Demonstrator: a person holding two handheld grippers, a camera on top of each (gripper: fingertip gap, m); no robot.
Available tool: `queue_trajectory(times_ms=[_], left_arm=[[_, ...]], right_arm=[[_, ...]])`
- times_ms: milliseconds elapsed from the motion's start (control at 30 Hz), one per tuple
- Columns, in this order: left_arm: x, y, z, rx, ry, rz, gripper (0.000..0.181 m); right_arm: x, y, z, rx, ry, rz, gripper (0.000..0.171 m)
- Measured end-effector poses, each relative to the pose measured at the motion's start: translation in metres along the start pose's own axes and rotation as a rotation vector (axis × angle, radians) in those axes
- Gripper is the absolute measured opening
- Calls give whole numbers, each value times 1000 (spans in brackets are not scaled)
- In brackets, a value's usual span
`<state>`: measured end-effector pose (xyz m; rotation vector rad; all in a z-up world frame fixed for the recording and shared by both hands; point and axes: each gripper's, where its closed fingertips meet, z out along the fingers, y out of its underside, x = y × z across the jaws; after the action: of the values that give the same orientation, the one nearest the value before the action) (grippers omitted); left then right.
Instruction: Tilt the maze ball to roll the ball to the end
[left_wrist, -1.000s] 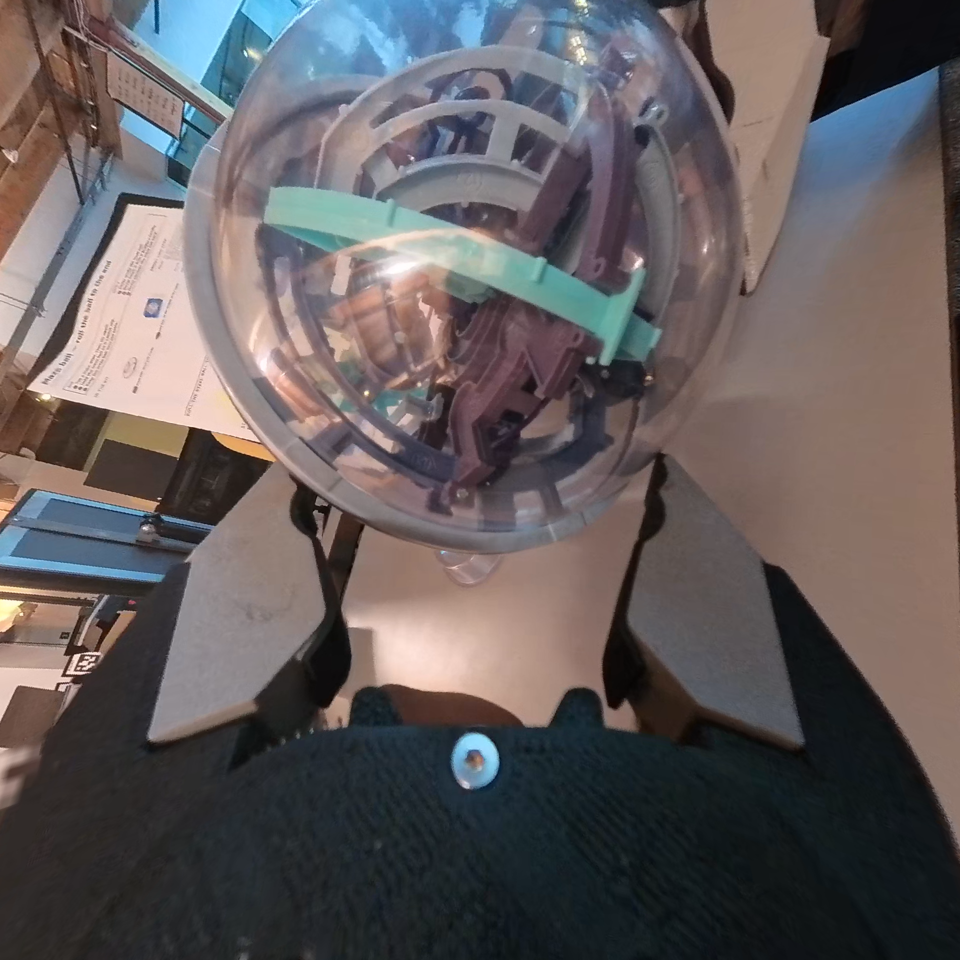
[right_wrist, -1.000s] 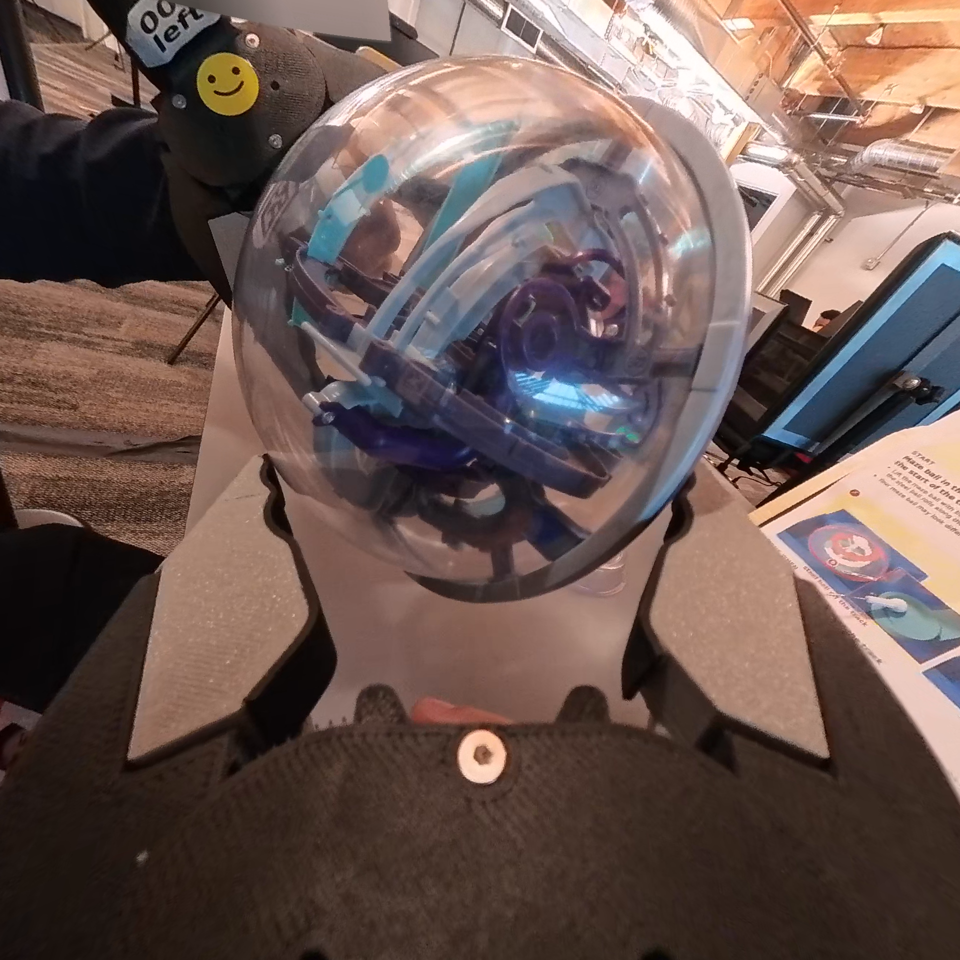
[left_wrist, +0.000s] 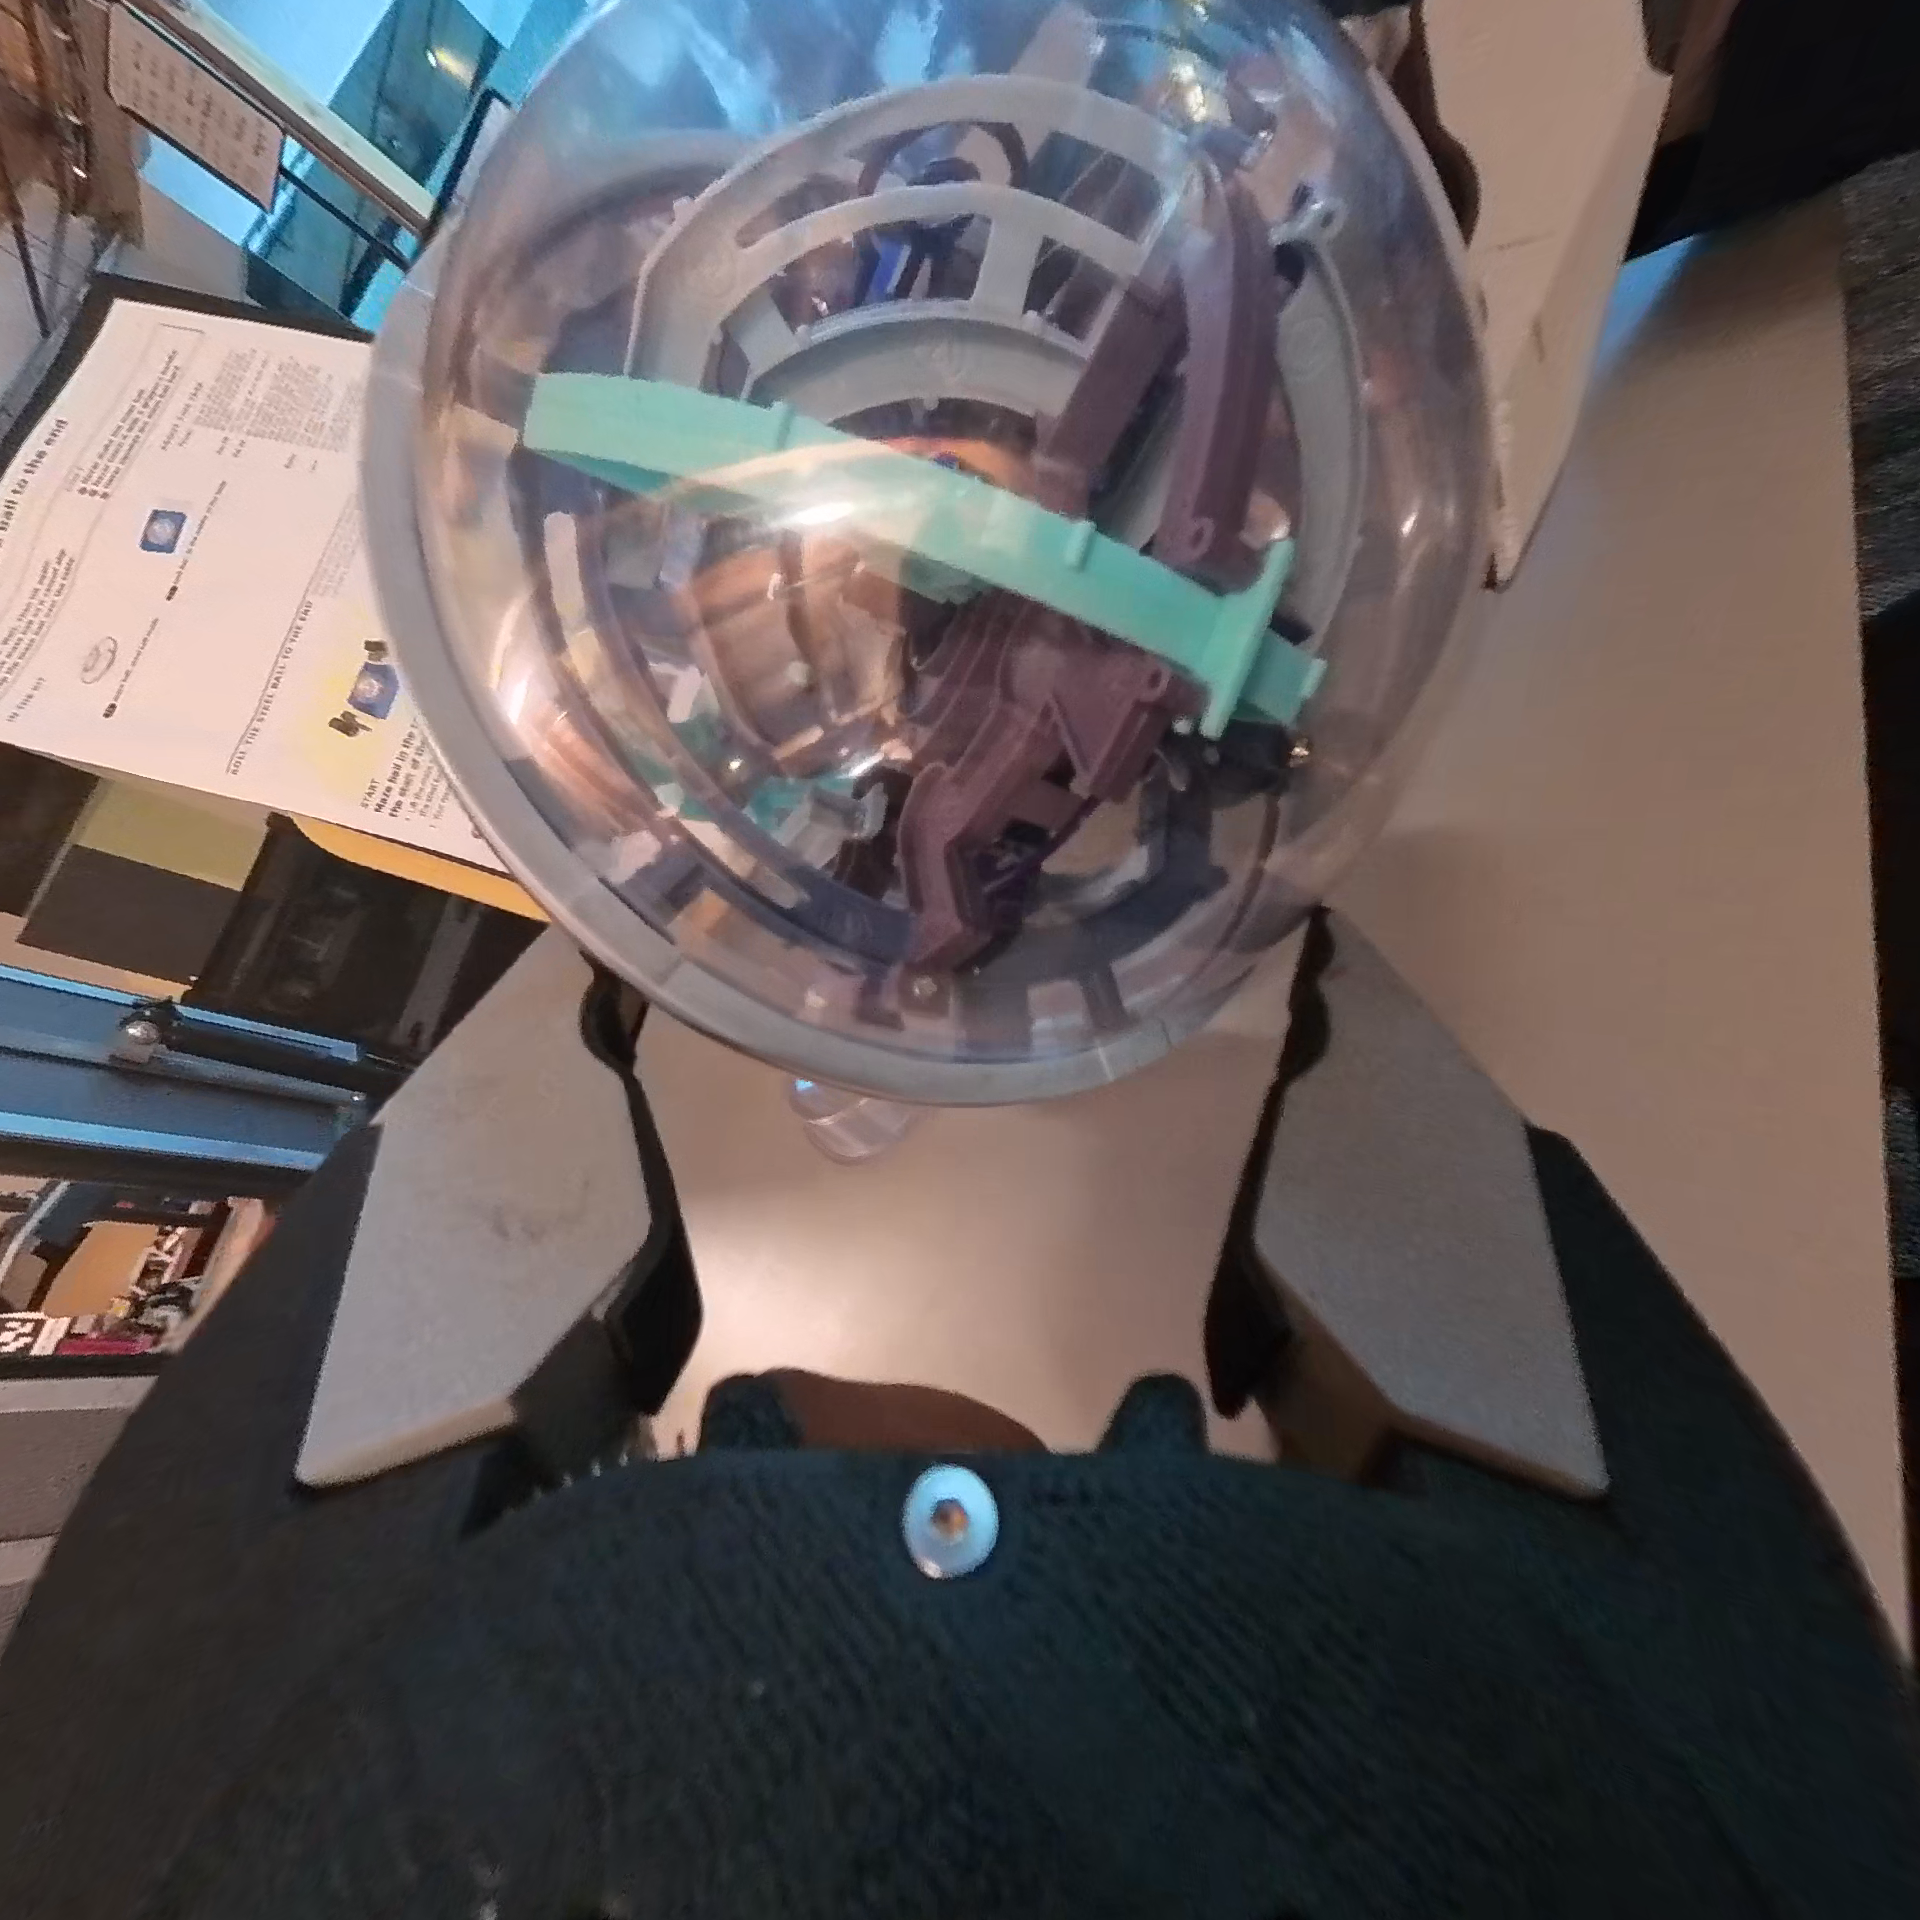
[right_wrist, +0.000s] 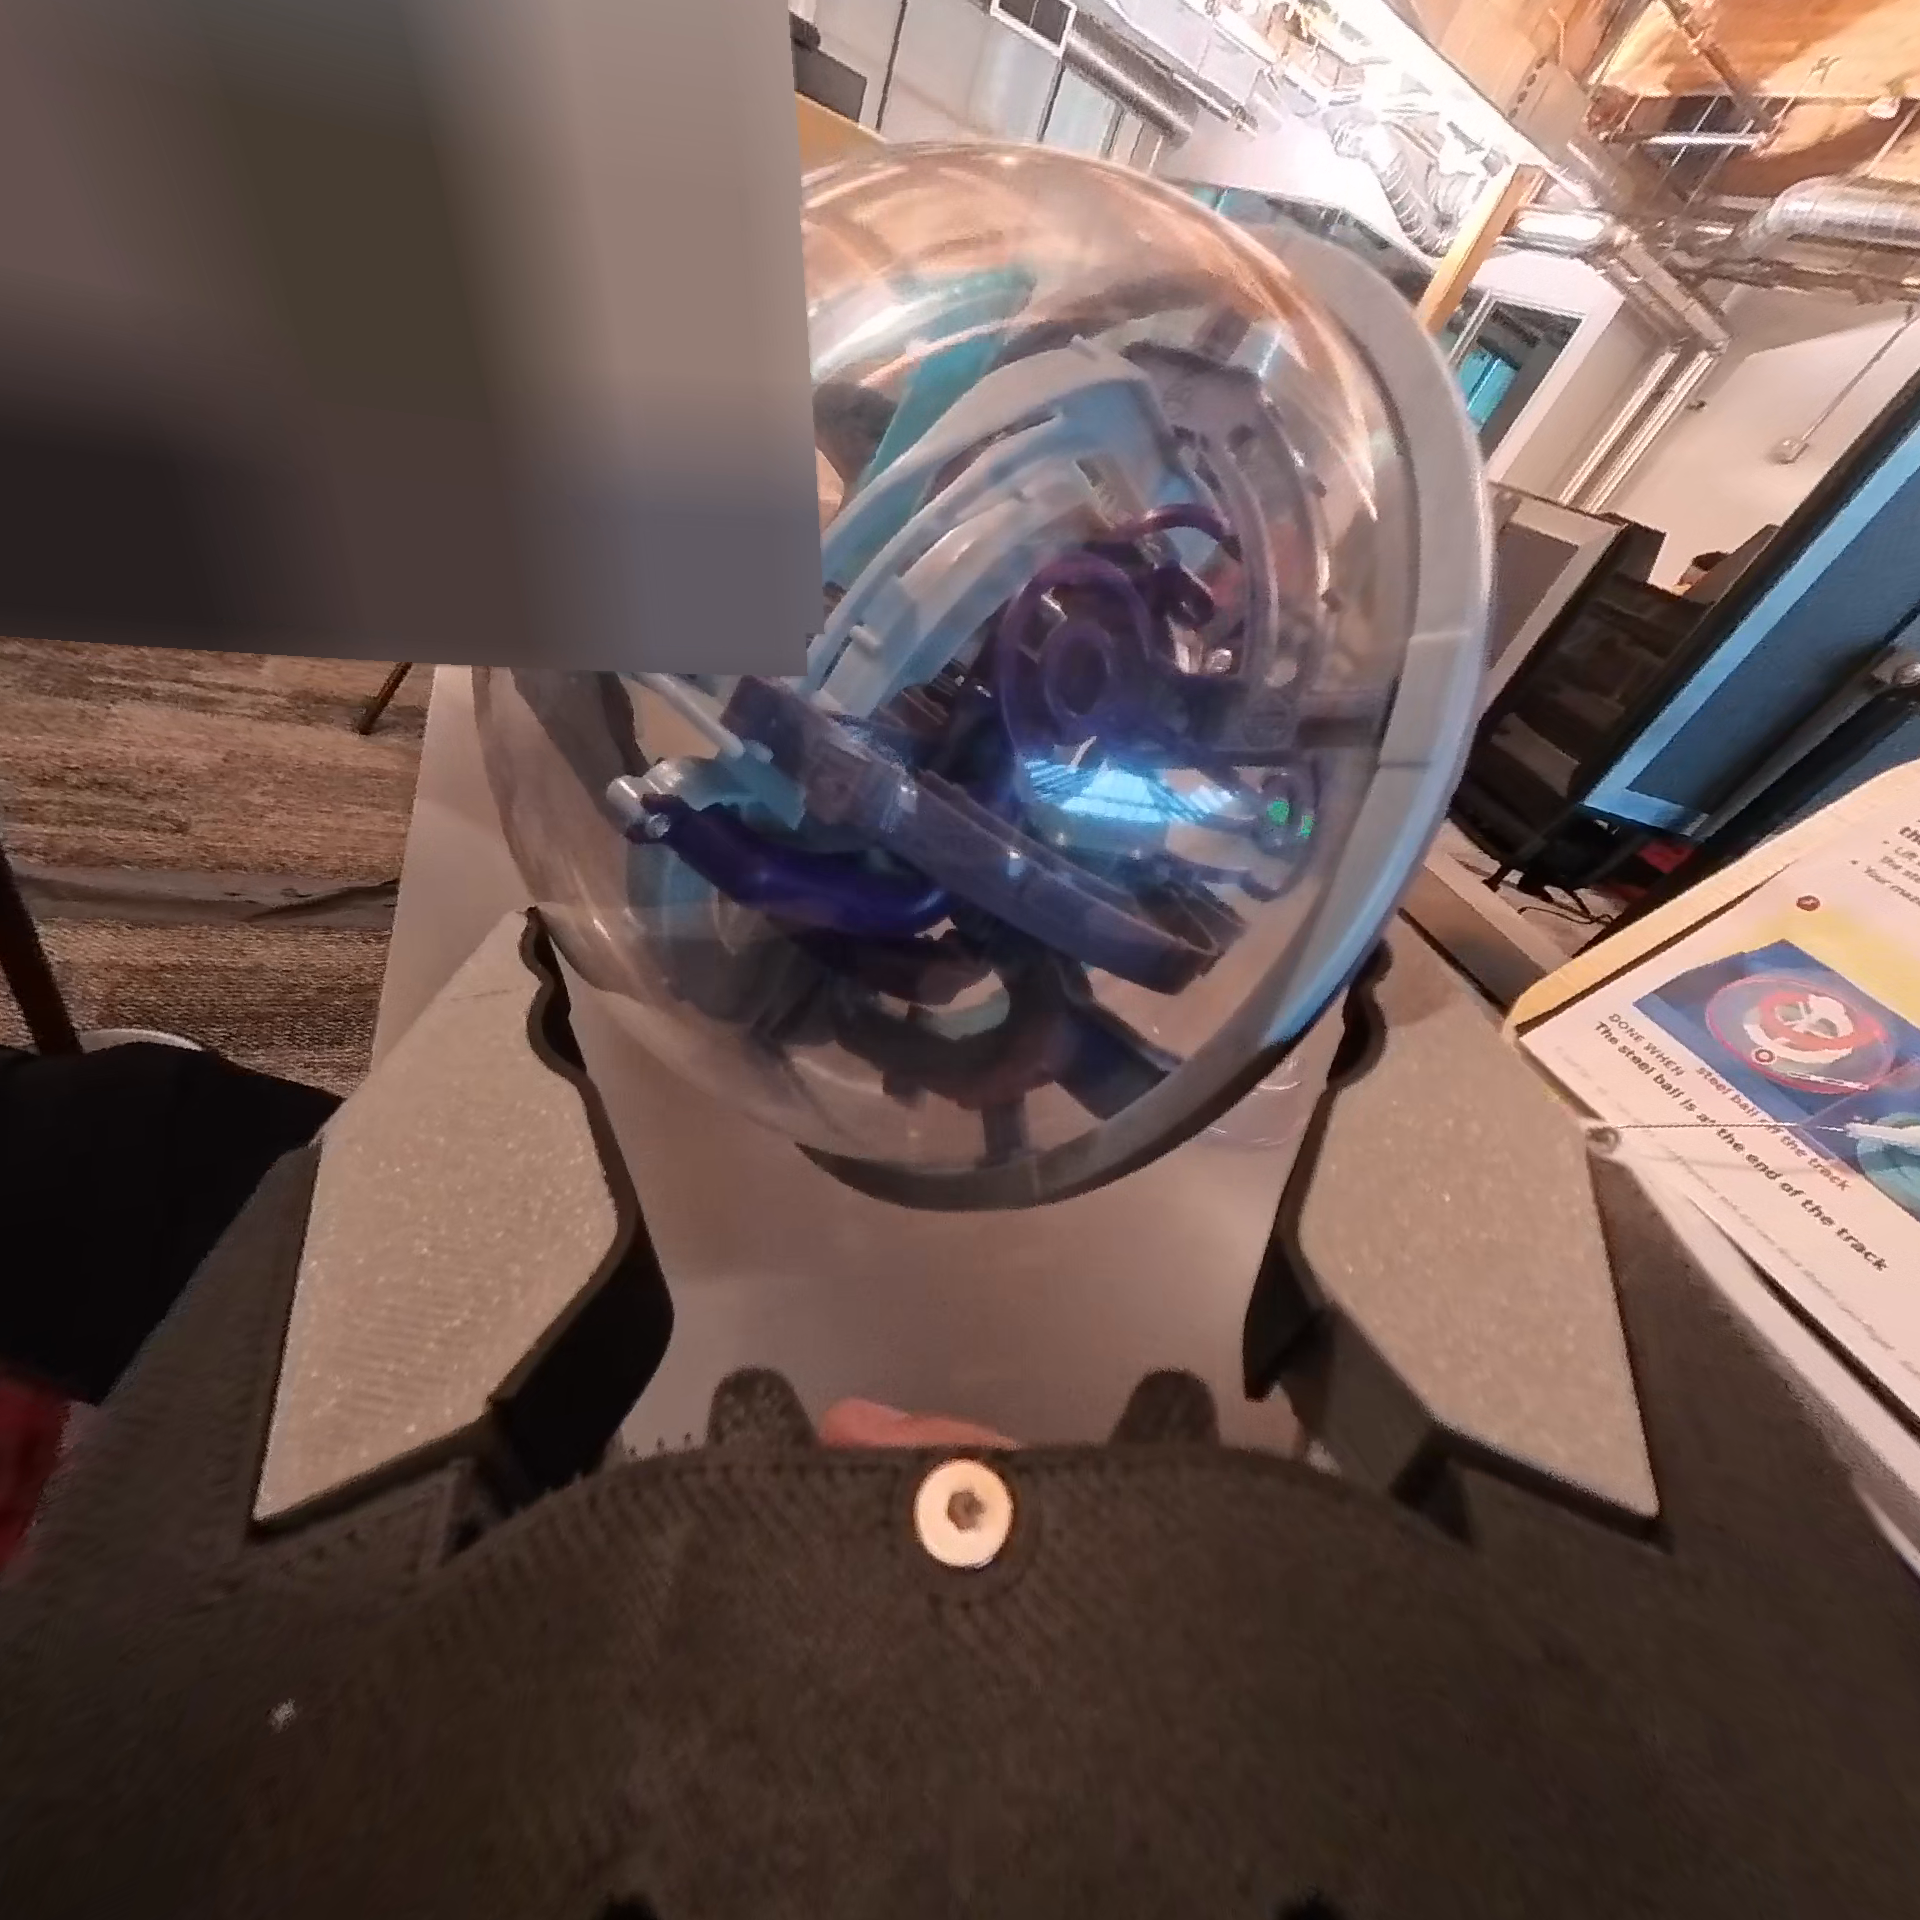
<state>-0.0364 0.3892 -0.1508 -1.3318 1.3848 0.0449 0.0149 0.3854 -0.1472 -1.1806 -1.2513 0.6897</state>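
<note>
Pale table (left_wrist: 1558, 935) below. You squeeze maze ball (left_wrist: 935, 540) with left gripper (left_wrist: 951, 997) and right gripper (right_wrist: 940, 956). Small steel ball not clear; rolling unfinished, I think.

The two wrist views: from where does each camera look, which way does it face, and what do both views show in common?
Left wrist view: sits on the left gripper, looks forward along its fingers at the maze ball held between them, above a pale table; a printed sheet lies beyond on the left.
Right wrist view: sits on the right gripper, faces the ball from the other side; its grey-padded fingers and a fingertip at the base show.
Shared: the ball, the table, the sheet.
</note>
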Motion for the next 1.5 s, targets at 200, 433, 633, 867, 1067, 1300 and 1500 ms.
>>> queue_trajectory(times_ms=[200, 433, 633, 867, 1067, 1300, 1500], left_arm=[[5, 0, -1, -13, 27, -41, 126], [10, 0, -3, -18, 56, -75, 126], [17, 1, -4, -20, 96, -131, 126], [22, 4, -2, -35, 126, -157, 126], [24, 5, -2, -39, 138, -176, 126], [27, 8, -2, -47, 156, -194, 126], [29, 10, -3, -53, 174, -228, 126]], right_arm=[[-4, 0, -1, -14, -14, 38, 143], [-9, 2, -3, -49, -27, 83, 143], [-14, 5, -4, -74, -53, 149, 143], [-16, 12, -4, -96, -66, 193, 143], [-17, 14, -4, -112, -72, 210, 143], [-19, 16, -3, -126, -79, 234, 143], [-21, 17, -2, -142, -92, 262, 143]])
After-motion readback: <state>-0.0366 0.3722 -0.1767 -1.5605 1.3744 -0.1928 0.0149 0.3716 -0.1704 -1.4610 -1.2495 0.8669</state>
